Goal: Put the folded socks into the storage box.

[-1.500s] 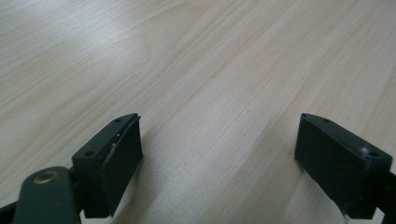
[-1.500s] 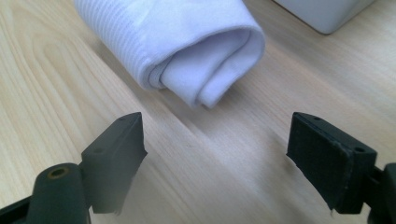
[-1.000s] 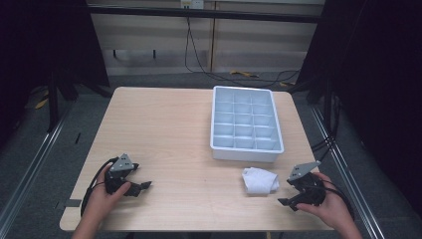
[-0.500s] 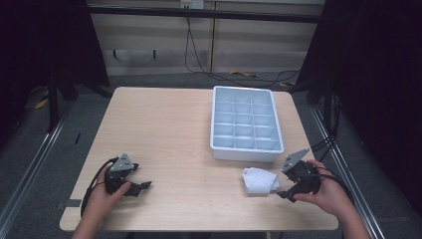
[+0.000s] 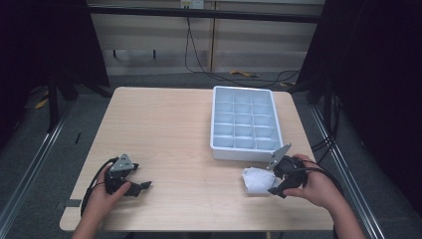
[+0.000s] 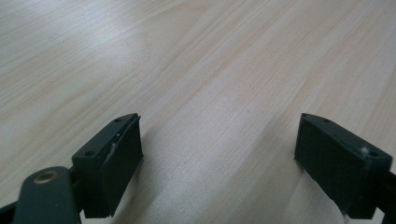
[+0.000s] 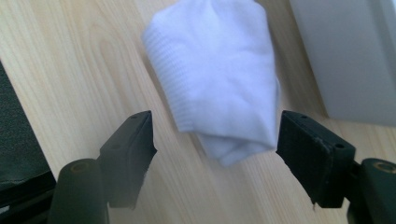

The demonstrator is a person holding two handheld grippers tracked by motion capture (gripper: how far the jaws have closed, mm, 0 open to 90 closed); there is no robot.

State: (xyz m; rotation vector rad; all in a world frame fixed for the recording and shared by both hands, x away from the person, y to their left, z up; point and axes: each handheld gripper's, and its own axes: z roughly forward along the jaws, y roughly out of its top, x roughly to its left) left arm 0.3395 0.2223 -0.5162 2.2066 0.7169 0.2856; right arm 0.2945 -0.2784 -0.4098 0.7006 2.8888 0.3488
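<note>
Two hand-held grippers: one is carried in each hand at the near edge of the counter (image 5: 164,124), and the compartment tray (image 5: 245,124) is taken as the landmark for every place below.

Rolled white cloth (image 5: 259,180): it lies flat on the counter just beside the tray's near wall, toward that wall's right end; in the right gripper view the cloth (image 7: 219,79) is seen bundled, its folded end pointing at the camera, so that a narrow part is offered to a grasp.

Right hand-held gripper (image 5: 277,183): it is held just in front of the tray's near right corner, aimed at the cloth from the cloth's right side. Its jaws stand wide and have just been closing a little; the cloth's near end lies between them but is not pressed by either pad, so nothing is held yet. The wide stance is judged to be kept so that the whole bundle can be straddled before it is squeezed.

Left hand-held gripper (image 5: 142,186): it is rested low on the counter well apart from the tray, off its near left side. Its jaws are spread wide over bare wood (image 6: 210,93) and nothing is gripped. It is judged to be parked out of the way.

Tray: its compartments appear empty, and it is judged to be the likely place for the cloth.

Step in hand: the approach to the cloth, with the grasp not yet made.
</note>
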